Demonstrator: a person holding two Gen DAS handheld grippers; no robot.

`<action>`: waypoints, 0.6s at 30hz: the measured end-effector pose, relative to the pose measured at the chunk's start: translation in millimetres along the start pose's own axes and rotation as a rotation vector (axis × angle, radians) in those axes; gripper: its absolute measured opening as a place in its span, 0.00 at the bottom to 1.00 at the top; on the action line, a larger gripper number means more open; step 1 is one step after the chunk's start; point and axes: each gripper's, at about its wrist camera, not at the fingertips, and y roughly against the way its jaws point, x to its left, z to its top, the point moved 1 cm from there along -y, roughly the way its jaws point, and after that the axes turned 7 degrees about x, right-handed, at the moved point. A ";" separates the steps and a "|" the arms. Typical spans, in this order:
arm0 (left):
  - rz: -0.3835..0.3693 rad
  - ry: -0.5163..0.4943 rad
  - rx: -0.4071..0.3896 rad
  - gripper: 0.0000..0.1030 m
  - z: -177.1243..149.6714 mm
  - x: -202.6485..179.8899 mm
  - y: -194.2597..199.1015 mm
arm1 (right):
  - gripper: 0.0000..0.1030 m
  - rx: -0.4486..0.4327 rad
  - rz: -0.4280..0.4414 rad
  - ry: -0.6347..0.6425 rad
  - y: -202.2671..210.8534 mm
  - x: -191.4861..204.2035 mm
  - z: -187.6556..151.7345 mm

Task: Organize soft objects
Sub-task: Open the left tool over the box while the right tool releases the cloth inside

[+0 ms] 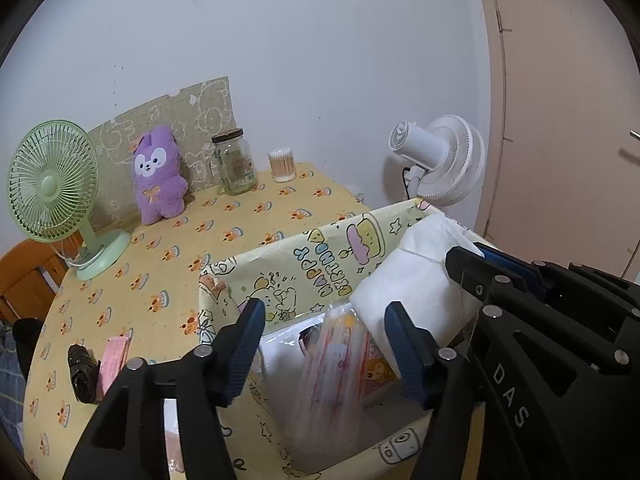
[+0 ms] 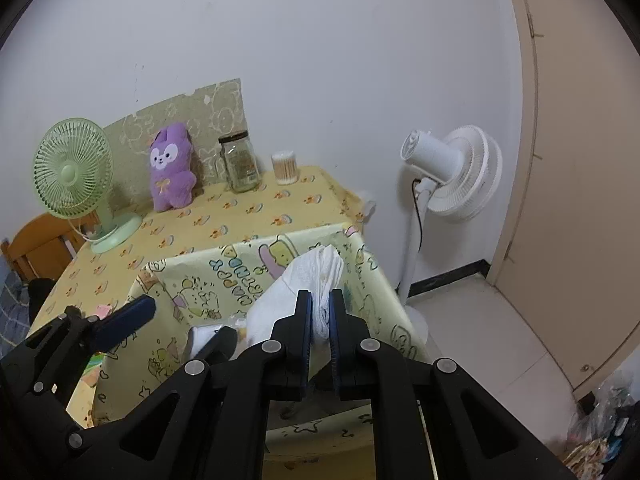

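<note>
The left hand-held gripper (image 1: 324,344) hangs over the open yellow cartoon-printed box (image 1: 304,268), its blue-padded jaws apart; a blurred clear plastic packet with pink and red print (image 1: 340,360) shows between them, touching neither pad. At 3 o'clock of it, the right hand-held gripper (image 2: 320,312) is clamped on a folded white soft cloth bundle (image 2: 316,276), which sits above the box's right side. At 9 o'clock of the box, a pink flat packet (image 1: 114,360) and a dark crumpled roll (image 1: 82,372) lie on the yellow-clothed desk (image 1: 240,220). Farther off, toward 11 o'clock, stand a green desk fan (image 1: 52,184), a purple plush rabbit (image 1: 158,176), a glass jar (image 1: 236,164) and a tub of cotton swabs (image 1: 282,165).
</note>
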 end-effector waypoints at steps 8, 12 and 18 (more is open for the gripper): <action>0.013 -0.011 0.028 0.75 -5.5 1.3 -3.4 | 0.22 0.057 0.027 0.001 -9.8 3.8 -5.3; 0.016 0.000 0.026 0.79 -6.3 4.0 0.0 | 0.71 0.036 0.030 0.002 -1.5 4.9 -7.0; 0.007 -0.020 0.013 0.85 -8.0 4.8 12.7 | 0.89 0.004 0.039 0.006 12.0 7.8 -8.1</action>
